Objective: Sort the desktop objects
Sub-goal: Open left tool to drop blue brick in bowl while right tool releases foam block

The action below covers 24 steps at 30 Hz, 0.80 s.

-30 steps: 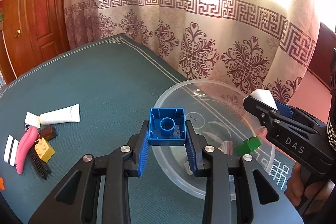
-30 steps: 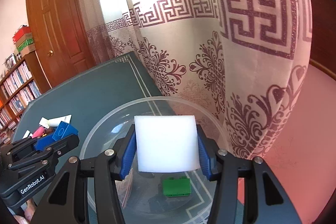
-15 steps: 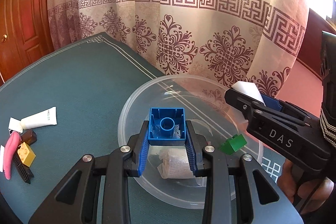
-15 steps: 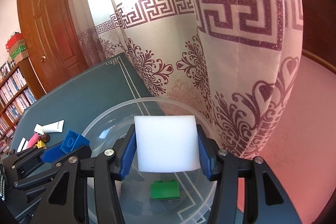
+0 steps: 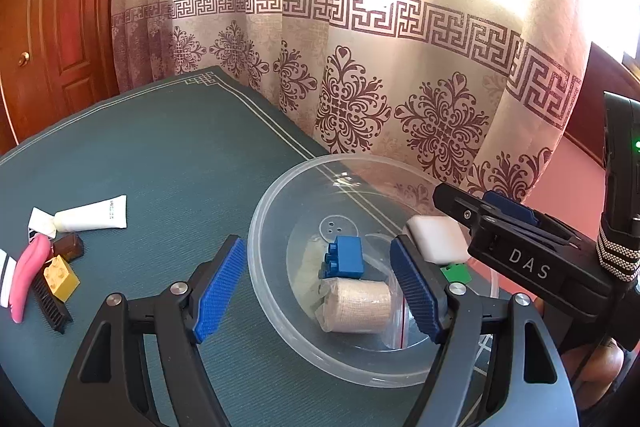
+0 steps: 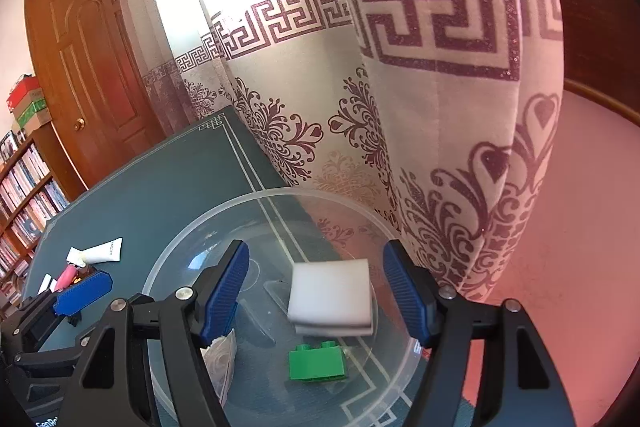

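While both the left gripper (image 5: 320,285) and right gripper (image 6: 316,291) are held open, a blue brick (image 5: 344,259) and white sponge (image 6: 330,293) are seen in the clear bowl (image 5: 272,291).

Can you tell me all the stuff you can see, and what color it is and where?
bowl: 1, clear, on the table's right side
blue block: 1, blue, inside the bowl
green block: 1, green, inside the bowl
sponge: 1, white, in the bowl, by the green block
bandage roll: 1, beige, in the bowl, bagged
tube: 1, white, table's left side
yellow block: 1, yellow, left pile
comb: 1, black, left pile
table: 1, teal
curtain: 1, cream, patterned, behind
left gripper: 1, black and blue, open
right gripper: 1, black and blue, open
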Tool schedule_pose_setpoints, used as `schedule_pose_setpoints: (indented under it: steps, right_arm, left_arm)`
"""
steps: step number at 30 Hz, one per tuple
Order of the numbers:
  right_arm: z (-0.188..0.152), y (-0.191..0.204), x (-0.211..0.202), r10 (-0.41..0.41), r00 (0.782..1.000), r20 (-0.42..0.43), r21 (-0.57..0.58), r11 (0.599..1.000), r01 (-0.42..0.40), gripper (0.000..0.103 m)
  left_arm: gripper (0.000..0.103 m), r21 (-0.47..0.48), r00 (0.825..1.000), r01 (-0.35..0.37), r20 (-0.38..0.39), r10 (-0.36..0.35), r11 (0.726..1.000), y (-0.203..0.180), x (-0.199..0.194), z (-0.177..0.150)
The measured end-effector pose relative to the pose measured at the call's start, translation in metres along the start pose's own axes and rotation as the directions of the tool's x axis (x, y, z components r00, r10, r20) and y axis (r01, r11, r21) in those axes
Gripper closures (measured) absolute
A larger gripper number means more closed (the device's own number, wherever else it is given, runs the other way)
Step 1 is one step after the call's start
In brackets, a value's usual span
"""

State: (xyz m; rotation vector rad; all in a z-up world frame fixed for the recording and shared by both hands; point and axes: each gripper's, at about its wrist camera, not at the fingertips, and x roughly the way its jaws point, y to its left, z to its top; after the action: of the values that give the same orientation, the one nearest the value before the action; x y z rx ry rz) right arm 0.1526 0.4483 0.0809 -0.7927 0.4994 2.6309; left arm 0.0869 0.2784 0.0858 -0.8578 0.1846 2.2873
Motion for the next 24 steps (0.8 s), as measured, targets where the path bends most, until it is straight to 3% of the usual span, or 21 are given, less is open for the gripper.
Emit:
schedule_pose_setpoints:
  steps: [13,18,24]
  right_arm:
    - [-0.008,0.010,0.002,0.011,1.000,-0.012,-0.025,1.000,-0.011,0.024]
    - [-0.010,0.014,0.002,0.015,1.000,-0.013,-0.036,0.999,-0.016,0.024]
    - [-0.013,0.019,0.001,0.022,1.000,-0.017,-0.043,0.999,-0.022,0.024]
  left_arm:
    - [0.025,-0.058,0.994,-0.104,0.035,0.107,0.993,0.030,-0.015,-0.010]
    - [0.025,-0.068,0.983,-0.173,0.049,0.177,0.983,0.043,-0.020,-0.016]
    - [0.025,-0.124,0.978,-0.200,0.039,0.206,0.972,0.066,-0.026,-0.023]
